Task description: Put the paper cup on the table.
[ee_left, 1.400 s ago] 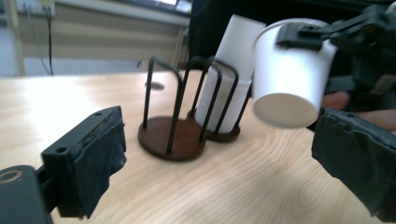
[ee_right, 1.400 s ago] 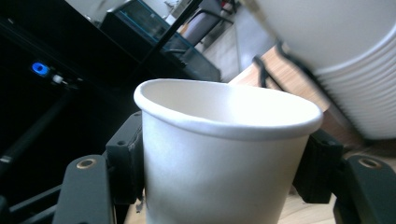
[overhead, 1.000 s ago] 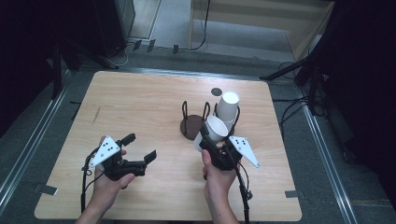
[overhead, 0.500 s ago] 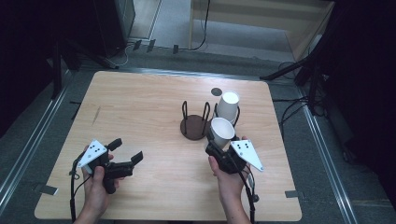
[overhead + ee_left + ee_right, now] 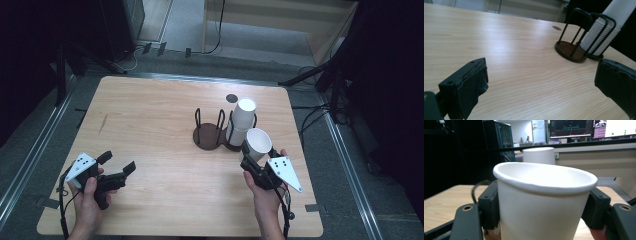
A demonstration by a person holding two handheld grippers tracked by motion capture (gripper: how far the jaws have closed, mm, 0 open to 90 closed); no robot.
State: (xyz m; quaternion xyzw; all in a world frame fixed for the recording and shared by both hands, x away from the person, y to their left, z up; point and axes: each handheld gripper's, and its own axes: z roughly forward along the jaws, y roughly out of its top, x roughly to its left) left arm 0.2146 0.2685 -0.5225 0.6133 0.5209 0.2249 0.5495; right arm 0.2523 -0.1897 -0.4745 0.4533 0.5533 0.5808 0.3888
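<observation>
White paper makes up the cup (image 5: 258, 144) that we hold in the right gripper (image 5: 257, 160), its two jaws pinching the cup's wall from either side. In the right gripper view the cup (image 5: 544, 202) stands upright between the black jaws, mouth open to the top and rim slightly tilted. We carry it near the right edge of the table (image 5: 150, 115), just in front of the cup holder (image 5: 217, 131) and lifted clear of the wood.

That holder is a dark round-based wire rack standing right of the table's middle. Its left bay is bare; its right bay carries a stack of white cups (image 5: 241, 120) leaning toward the far right corner. In the left gripper view the stack (image 5: 606, 32) shows a ribbed band where the rims nest behind the wire loops of the rack (image 5: 576, 37). A small dark disc (image 5: 231, 98) lies on the wood just beyond the rack, toward the far edge.

Our left gripper (image 5: 116, 167) rests low near the front left corner, jaws spread wide with only wood grain between them. Our left hand (image 5: 90, 200) wraps its grip, and a grey three-cornered plate tops each tool.
</observation>
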